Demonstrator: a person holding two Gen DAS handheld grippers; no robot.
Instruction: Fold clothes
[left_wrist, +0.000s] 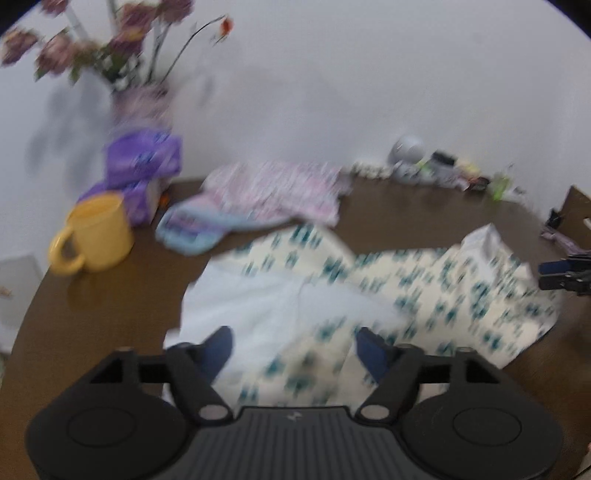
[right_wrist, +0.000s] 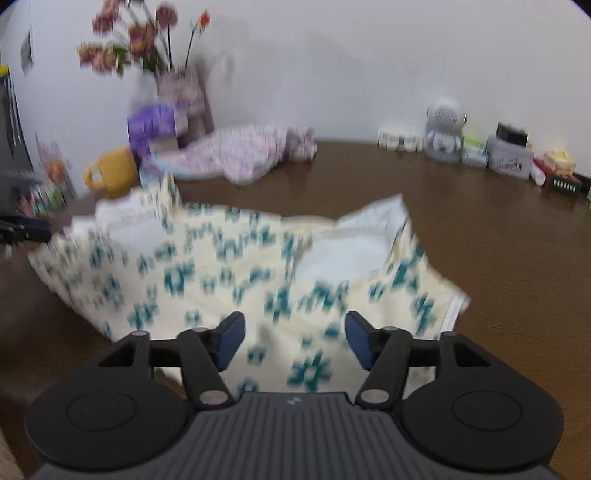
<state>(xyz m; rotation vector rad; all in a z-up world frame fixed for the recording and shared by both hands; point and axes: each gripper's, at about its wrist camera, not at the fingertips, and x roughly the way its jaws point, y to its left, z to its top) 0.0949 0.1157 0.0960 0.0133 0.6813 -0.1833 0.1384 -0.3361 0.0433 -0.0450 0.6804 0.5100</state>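
Both the left gripper (left_wrist: 295, 345) and right gripper (right_wrist: 294, 338) are spread wide, empty, above the cream teal-patterned cloth garment (right_wrist: 229, 273); labels too blurred to read.

garment (right_wrist: 229, 266): cream, scattered teal flower-like print; inside faces plain white
second garment (right_wrist: 251, 151): pink and white small pattern
cloth piece (left_wrist: 192, 229): light blue with purple stripes
mug (left_wrist: 96, 232): yellow
package (left_wrist: 144, 166): purple
table (right_wrist: 480, 229): dark brown wood grain
left tongs (left_wrist: 295, 347): black, blue pads
right tongs (right_wrist: 295, 338): black, blue pads
wall (left_wrist: 369, 74): white
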